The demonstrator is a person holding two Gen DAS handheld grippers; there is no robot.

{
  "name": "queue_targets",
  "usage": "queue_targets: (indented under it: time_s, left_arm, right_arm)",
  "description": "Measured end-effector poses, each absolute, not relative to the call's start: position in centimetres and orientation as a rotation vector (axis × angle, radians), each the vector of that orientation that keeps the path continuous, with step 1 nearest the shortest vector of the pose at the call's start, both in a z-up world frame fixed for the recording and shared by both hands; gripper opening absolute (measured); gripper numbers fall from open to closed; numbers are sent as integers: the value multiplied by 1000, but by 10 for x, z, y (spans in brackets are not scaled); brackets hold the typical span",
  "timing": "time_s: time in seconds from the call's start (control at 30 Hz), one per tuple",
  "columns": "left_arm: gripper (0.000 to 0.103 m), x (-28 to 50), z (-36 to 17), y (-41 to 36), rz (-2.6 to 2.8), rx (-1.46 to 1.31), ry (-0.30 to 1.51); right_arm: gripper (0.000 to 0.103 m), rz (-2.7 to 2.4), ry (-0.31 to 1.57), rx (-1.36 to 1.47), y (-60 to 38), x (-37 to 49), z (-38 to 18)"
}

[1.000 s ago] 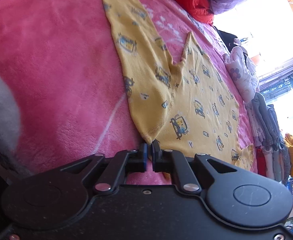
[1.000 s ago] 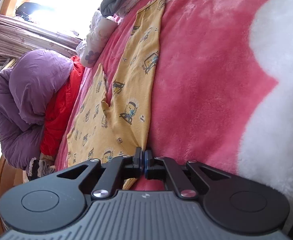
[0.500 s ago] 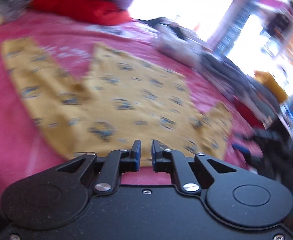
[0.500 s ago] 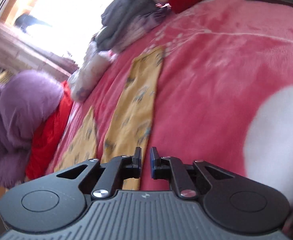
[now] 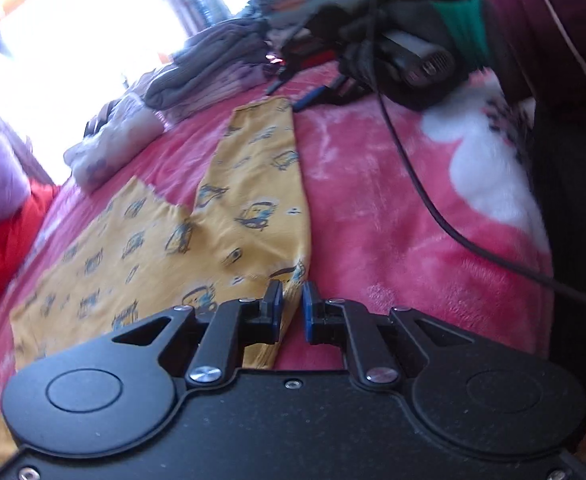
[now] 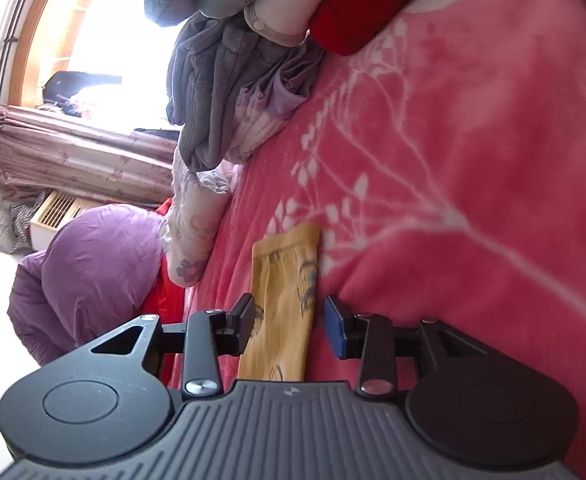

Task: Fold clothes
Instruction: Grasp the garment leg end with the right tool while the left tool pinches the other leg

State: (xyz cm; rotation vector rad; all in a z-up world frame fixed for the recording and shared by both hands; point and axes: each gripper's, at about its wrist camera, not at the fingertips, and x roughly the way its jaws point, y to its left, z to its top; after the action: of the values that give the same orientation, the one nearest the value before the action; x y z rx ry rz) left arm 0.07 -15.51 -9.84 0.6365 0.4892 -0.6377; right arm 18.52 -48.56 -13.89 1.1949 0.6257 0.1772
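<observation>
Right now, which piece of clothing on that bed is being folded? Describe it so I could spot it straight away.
Look at the pink fleece blanket that covers the bed. Spread flat on it, beside a row of folded clothes near the window, lies the yellow garment. It is the only yellow piece lying on the blanket, printed all over with little blue cartoon vehicles, with one long narrow part stretching away.

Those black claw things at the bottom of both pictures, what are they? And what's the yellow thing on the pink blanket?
Each is a hand-held gripper that a person carries, one per hand, with a camera looking along its two fingers. One picture comes from the left hand-held gripper, the other from the right hand-held gripper. The yellow thing is a pair of yellow pyjama trousers printed with little cars, lying flat on the pink blanket. Both grippers' jaws have just been opening, and nothing is pinched. Folded clothes are stacked behind.
</observation>
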Motion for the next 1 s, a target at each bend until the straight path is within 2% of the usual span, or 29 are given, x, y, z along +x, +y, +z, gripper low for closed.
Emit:
queue_targets:
  time_s: [0.27,0.4,0.47,0.53,0.7,1.0]
  left_arm:
    - [12,3,-109,-167,-588,705,447]
    - [12,5,-109,-165,-578,677,452]
    - [10,7,-108,-164,-572,651,461]
    - [7,7,-107,-163,-567,635,462]
    - [3,5,-105,-162,-573,632,458]
    - [4,-4,-106,-166,-581,680,419]
  right_arm:
    - [25,172,606,1205,-499,199,-144]
    - [23,151,580,1183,-498,205,-144]
    - [10,136,589,1140,-495,205,-142]
    - [8,129,577,1126,-495,202,-140]
    - [7,67,488,1119,-512,176,-127]
    - [9,-9,564,1009,-519,171,-131]
